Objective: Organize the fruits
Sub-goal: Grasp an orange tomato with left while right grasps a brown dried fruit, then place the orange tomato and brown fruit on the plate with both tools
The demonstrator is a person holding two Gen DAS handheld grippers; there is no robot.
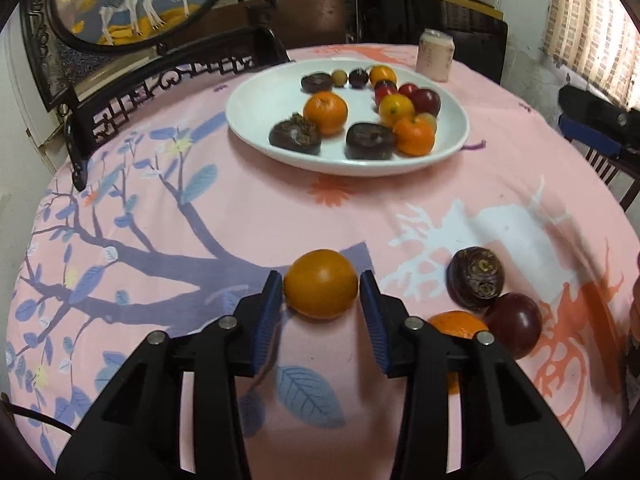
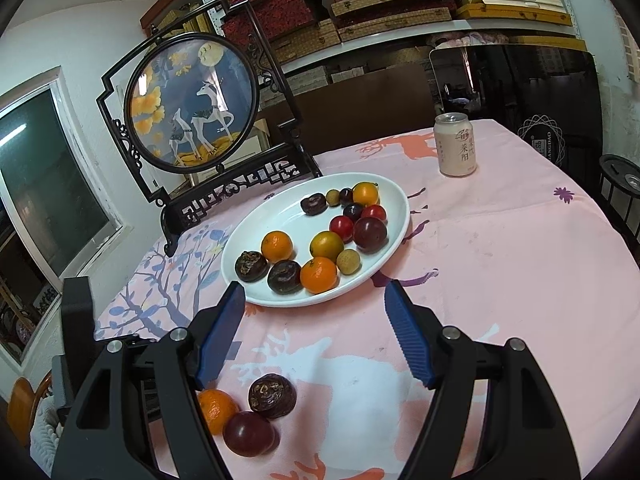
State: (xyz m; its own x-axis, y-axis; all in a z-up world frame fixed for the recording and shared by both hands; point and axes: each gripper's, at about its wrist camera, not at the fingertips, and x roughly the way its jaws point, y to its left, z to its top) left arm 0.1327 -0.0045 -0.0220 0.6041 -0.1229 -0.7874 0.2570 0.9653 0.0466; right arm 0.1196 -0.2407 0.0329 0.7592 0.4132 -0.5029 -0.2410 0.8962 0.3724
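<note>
An orange fruit (image 1: 321, 295) lies on the pink tablecloth (image 1: 280, 216), near the table's near edge. It sits between the two blue pads of the left gripper (image 1: 321, 300). The left pad looks like it touches the fruit's skin. The right pad has a thin gap beside it, so the jaws are partly open and do not squeeze the fruit yet.

Just to the right lie three more fruits, close together: a dark wrinkled one (image 1: 476, 277), a smooth purple one (image 1: 514, 325) and a small orange one (image 1: 460, 325). The small orange one is half hidden behind the gripper's black arm.

Farther back, toward the middle of the table, stands a white plate (image 1: 256, 128) full of fruits: orange, yellow, red, purple and dark brown. Some small ones at the back are hard to tell apart.

A pale drink can (image 2: 456, 145) stands near the far edge. A round deer picture in a black frame (image 2: 192, 96) stands at the far left edge.

The right gripper (image 2: 316, 336) hangs over the cloth with jaws wide open and nothing in them.
</note>
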